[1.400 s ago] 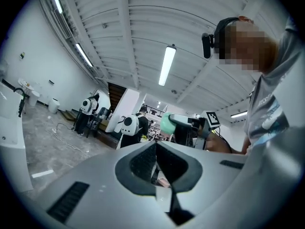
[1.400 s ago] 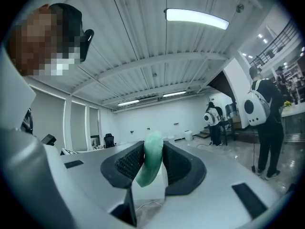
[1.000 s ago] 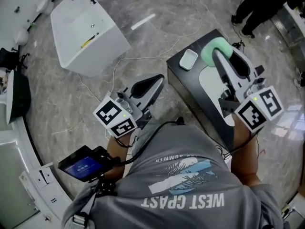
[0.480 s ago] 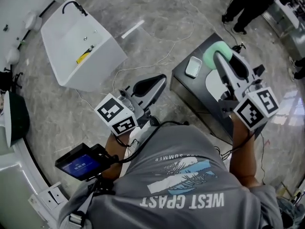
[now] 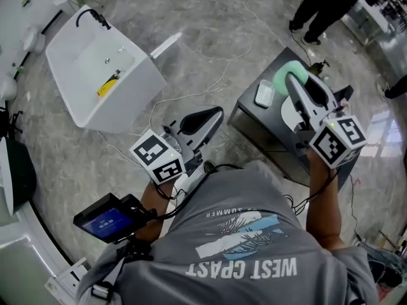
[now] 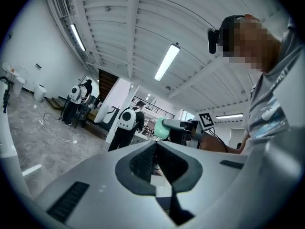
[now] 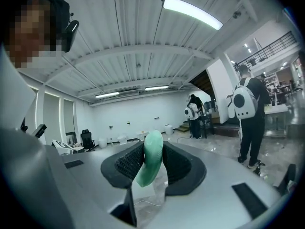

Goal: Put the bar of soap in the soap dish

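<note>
**Bar of soap carried in the right hand-held gripper, above the counter**

*Head view.* The right hand-held gripper [image 5: 292, 78] is clamped on the pale green bar of soap [image 5: 282, 72] and holds it in the air over the dark counter [image 5: 249, 114]. The white soap dish [image 5: 264, 94] lies on that counter, near the soap and a little to its left, and it appears empty. The left hand-held gripper [image 5: 216, 112] hangs over the floor, well apart from the counter.

*Left gripper view.* We see the two jaws together at their tips with nothing between them. The green bar shows in the distance on the other tool.

*Right gripper view.* The ribbed pads [image 7: 127, 163] press on the two broad faces of the bar, which stands edge-on between them and projects beyond the tips.

*Handling.* We judge the bar to be light and stiff, so it should keep its shape under the clamp. Its rounded, smooth surface looks slippery, and a grip close to its edge could squeeze it out. The broad flat faces, taken near the middle as here, give the surest hold. We expect that it needs only to be lowered into the dish before the jaws part, since a drop could make it skid off the shallow rim.
</note>
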Demonstrator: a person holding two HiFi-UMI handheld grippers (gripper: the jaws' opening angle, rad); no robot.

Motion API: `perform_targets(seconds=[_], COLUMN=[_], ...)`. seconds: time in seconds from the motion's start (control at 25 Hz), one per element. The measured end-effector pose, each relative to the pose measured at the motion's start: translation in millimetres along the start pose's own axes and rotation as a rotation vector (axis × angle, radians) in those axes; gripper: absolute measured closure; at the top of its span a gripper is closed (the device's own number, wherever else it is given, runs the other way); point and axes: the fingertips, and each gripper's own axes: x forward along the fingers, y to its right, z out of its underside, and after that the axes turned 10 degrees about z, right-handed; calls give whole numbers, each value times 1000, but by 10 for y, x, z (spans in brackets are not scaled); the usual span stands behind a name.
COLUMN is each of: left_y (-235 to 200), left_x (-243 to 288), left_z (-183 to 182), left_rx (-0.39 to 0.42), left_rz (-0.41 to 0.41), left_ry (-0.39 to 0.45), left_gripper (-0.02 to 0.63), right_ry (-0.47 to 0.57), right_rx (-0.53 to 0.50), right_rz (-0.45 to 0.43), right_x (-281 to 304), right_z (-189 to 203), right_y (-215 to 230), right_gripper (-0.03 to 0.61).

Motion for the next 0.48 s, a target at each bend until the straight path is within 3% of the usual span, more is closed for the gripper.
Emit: perform_targets(seconds=[0.24, 0.48], left_y=[86, -48], left_x=[23, -5], left_z=[96, 280], left_rx=[-43, -90], left_rz=[20, -30], left_ry=[-22, -34], left_gripper=[606, 606], right_ry=[-85, -176], right_rx=[-8, 5], right_rz=[27, 43], right_x=[71, 347], right_z=[243, 631], right_y=[98, 370], right_gripper=[454, 454])
